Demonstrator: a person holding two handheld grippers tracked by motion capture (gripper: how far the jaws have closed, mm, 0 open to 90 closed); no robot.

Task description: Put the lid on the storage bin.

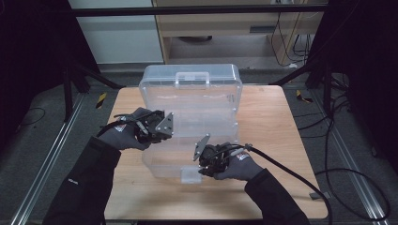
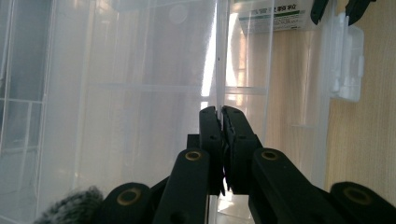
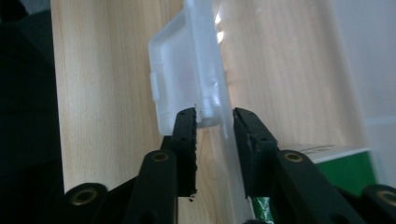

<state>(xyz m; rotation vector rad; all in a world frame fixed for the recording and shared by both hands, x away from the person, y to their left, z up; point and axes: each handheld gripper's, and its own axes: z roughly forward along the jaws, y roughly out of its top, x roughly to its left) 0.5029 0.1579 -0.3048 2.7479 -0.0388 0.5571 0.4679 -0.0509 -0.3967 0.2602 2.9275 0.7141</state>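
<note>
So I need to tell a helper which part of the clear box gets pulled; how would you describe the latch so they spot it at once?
Start at the wooden table and find the big clear plastic box lying open in its middle. Follow the box's near edge, towards the person, to the small clear latch sticking out at the front, beside the right tool. The carrying handle, by contrast, sits on the far half.

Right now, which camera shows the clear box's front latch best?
The right gripper view: the latch sits close up, between the right gripper jaws. The high view shows it small. The left gripper view shows it at the far edge.
</note>
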